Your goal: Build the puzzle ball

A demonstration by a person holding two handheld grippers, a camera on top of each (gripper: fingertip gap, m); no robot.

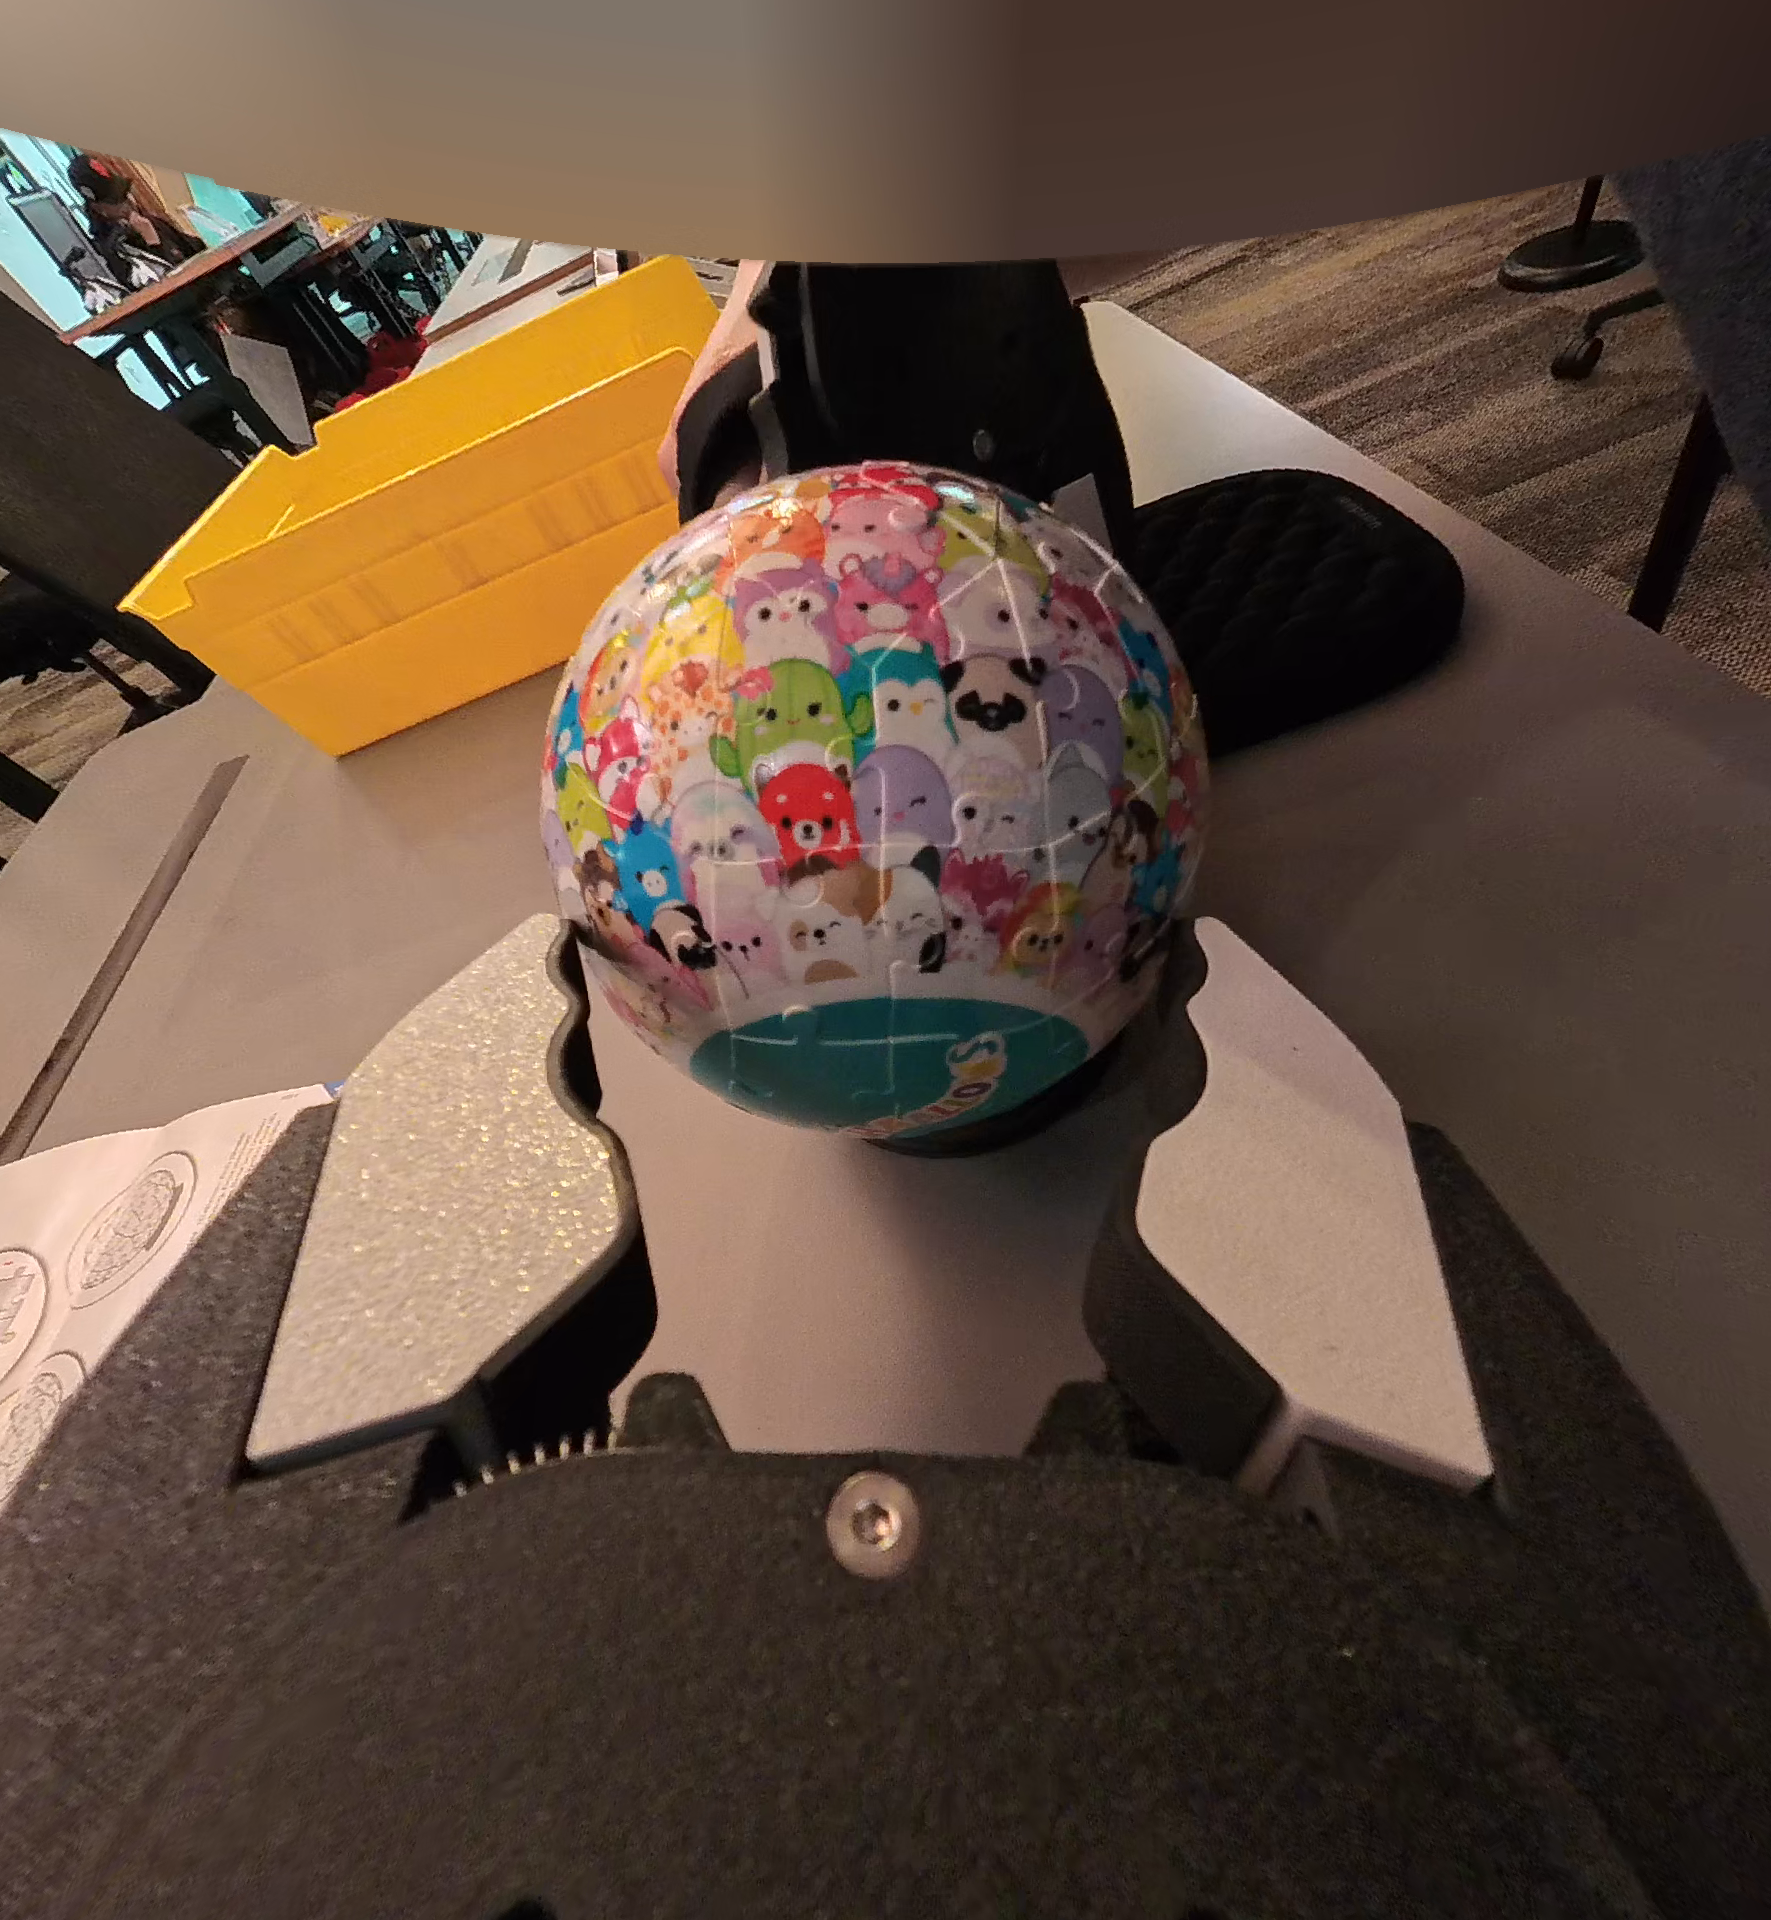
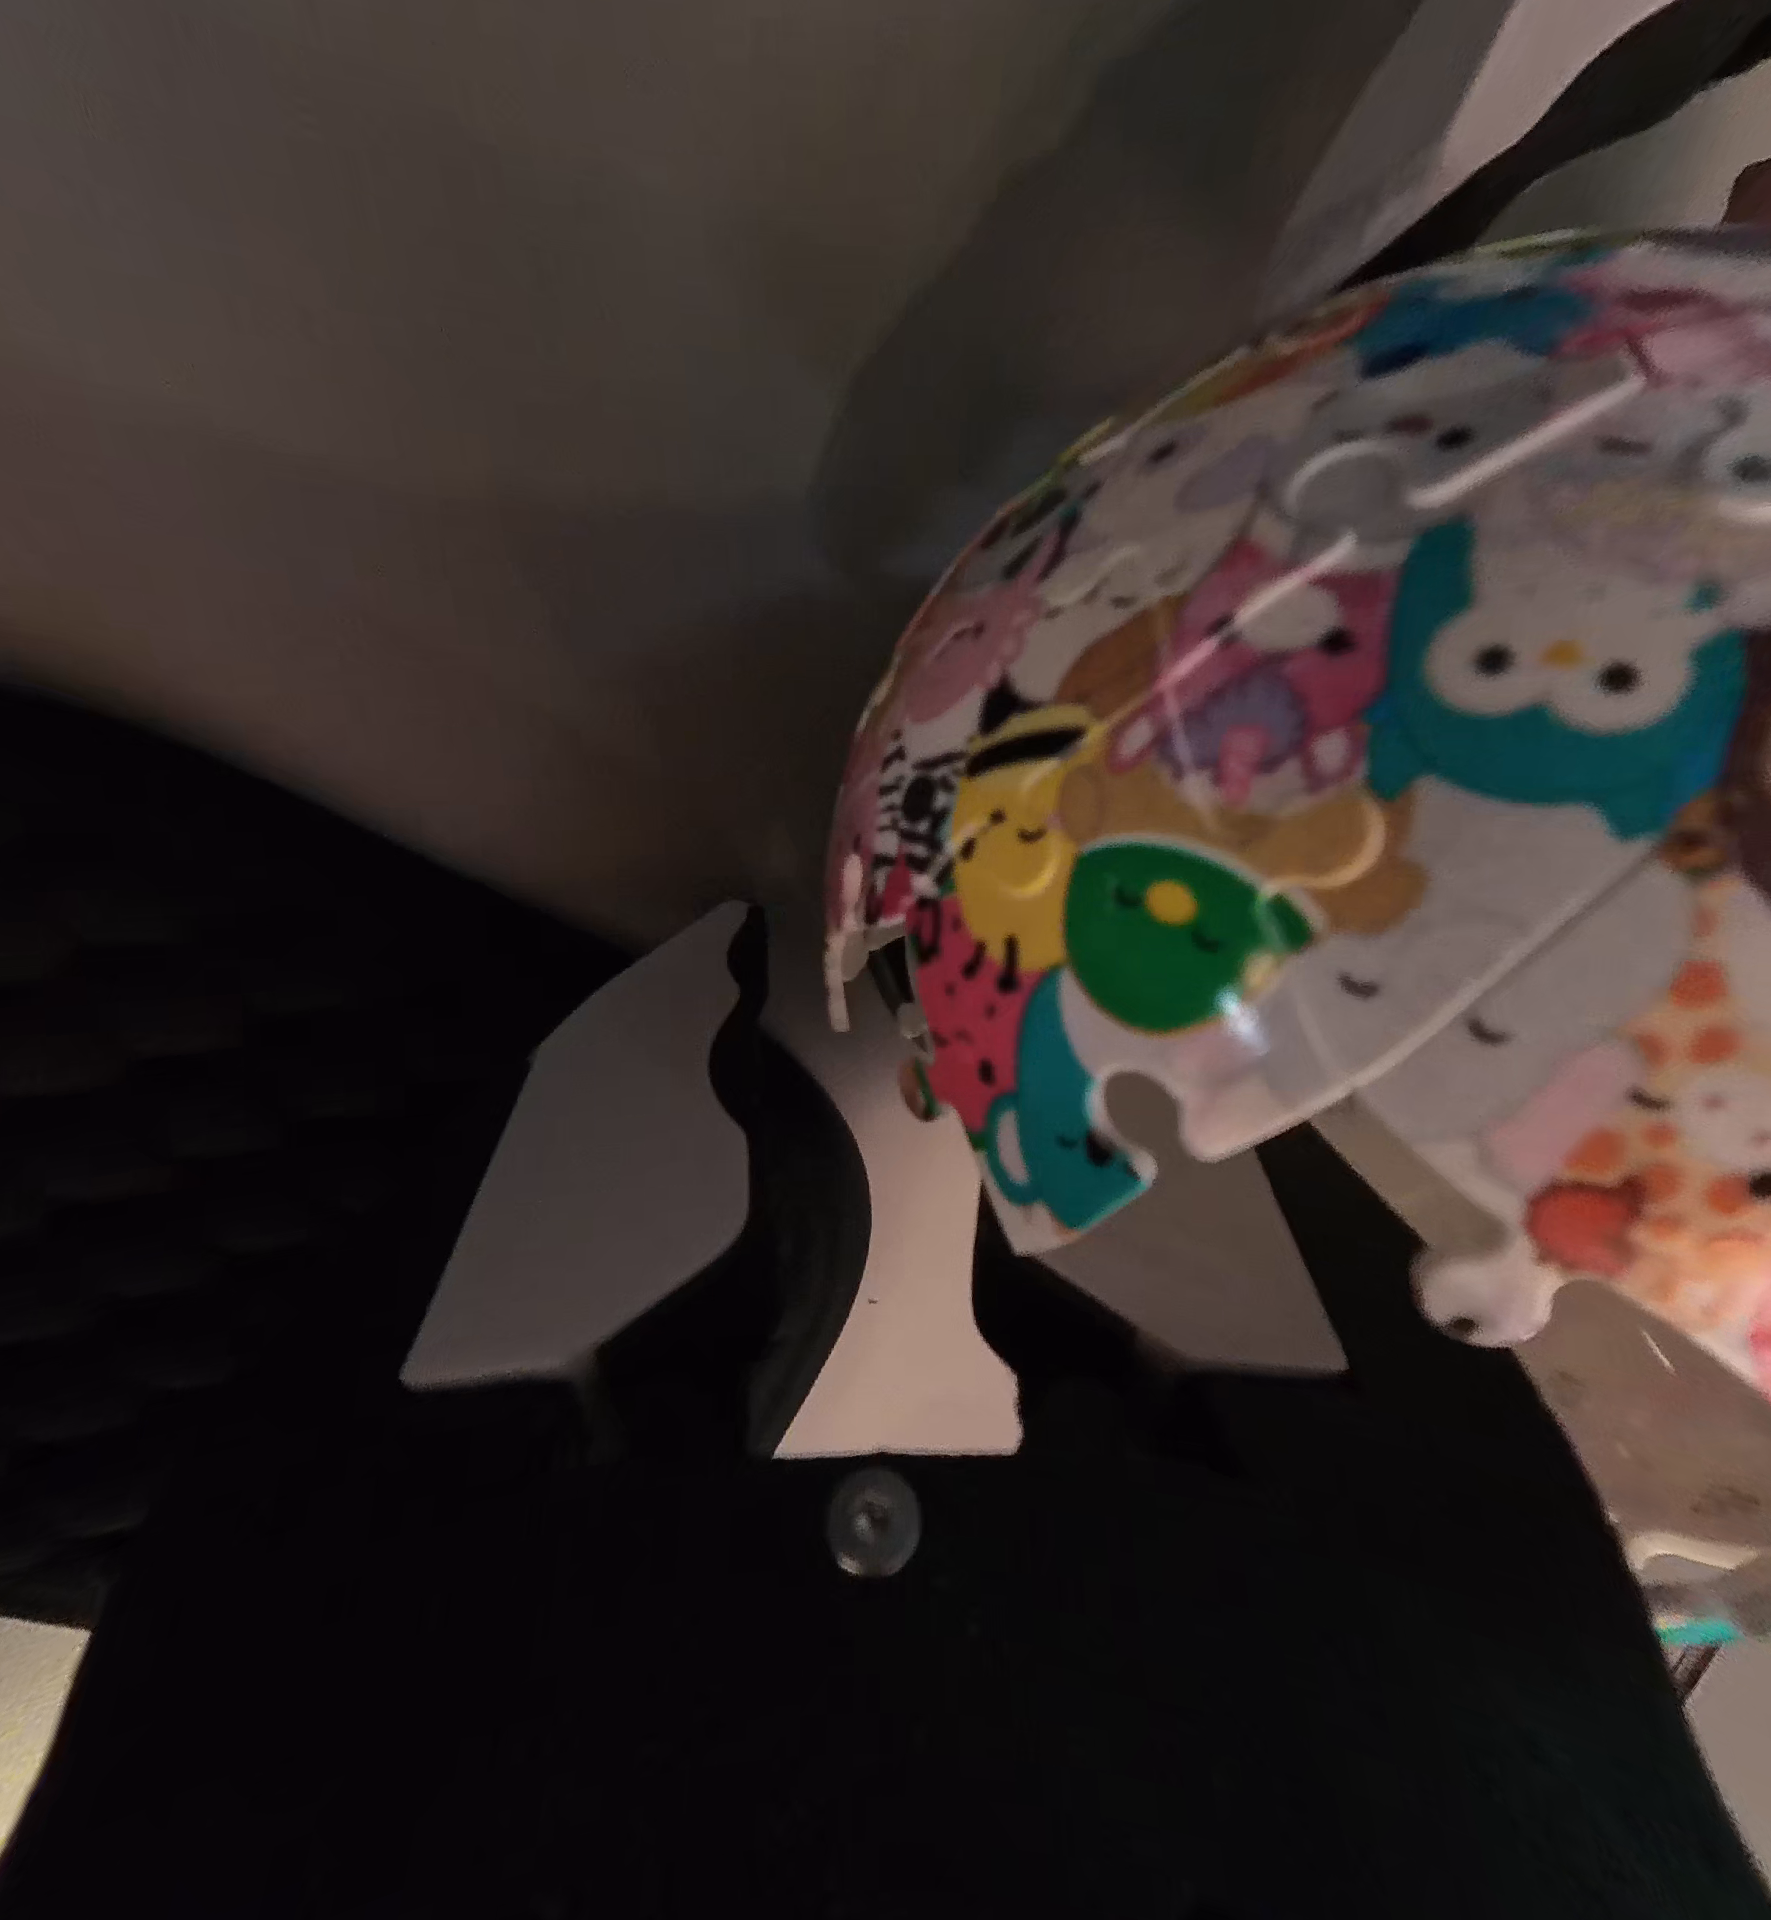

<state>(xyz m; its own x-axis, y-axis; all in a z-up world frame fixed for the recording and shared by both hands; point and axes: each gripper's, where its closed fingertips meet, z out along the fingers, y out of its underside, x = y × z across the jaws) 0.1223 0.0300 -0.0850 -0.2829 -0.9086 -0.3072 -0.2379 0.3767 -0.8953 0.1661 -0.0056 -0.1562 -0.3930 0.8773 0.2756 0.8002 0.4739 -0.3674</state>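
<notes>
Puzzle ball [image 1: 876, 800]: glossy sphere of interlocked pieces, printed with colourful cartoon plush animals, teal disc low on the near side. Upright on grey table; far side has gap with unseated edge pieces [image 2: 1057, 1081].

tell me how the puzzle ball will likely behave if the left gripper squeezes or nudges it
The puzzle ball is round and sits on a small dark base, so a nudge would probably roll it off. Its glossy surface may slip between the left gripper fingers. The right wrist view shows pieces jutting at an open edge, so a hard squeeze could likely pop seams.
</notes>
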